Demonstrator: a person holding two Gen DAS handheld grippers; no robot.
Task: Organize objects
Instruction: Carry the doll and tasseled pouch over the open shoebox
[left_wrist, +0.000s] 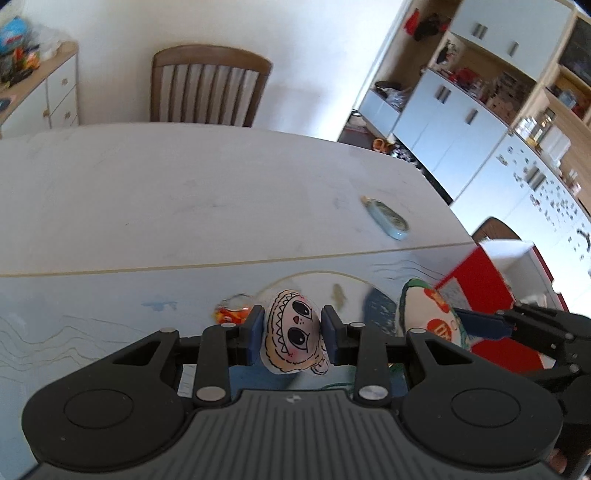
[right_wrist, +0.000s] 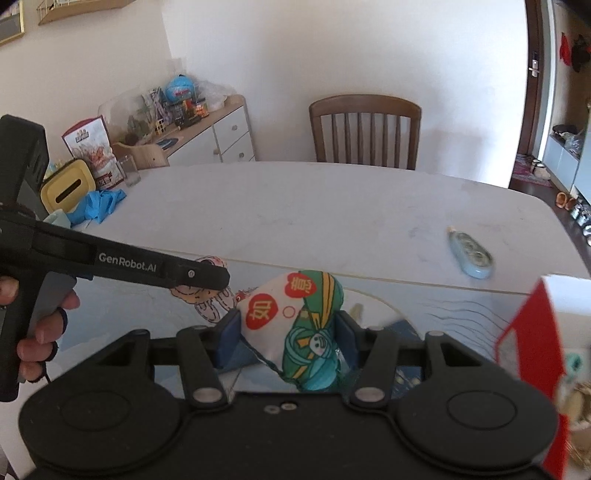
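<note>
Grippers, two, each clamped on a soft toy above the desk's near end.

Left gripper (left_wrist: 292, 334): jaws pressed against both sides of a doll-face plush (left_wrist: 293, 334), pale, with large dark eyes, held over the blue illustrated mat (left_wrist: 92, 325). Right gripper (right_wrist: 288, 334): jaws closed on a white-and-green pouch (right_wrist: 295, 325) bearing red printed characters, held just right of the doll-face plush. Left hand (right_wrist: 37, 325) was wrapped round its gripper's handle. Orange keychain (left_wrist: 232, 314) lay on the mat just behind the left jaws. Red box (right_wrist: 532, 354) stood at the right edge. Beyond, a light-blue oval case (right_wrist: 471, 254) rested alone on the white desk (right_wrist: 295, 206); a wooden chair (right_wrist: 364, 129) stood at the far side.
</note>
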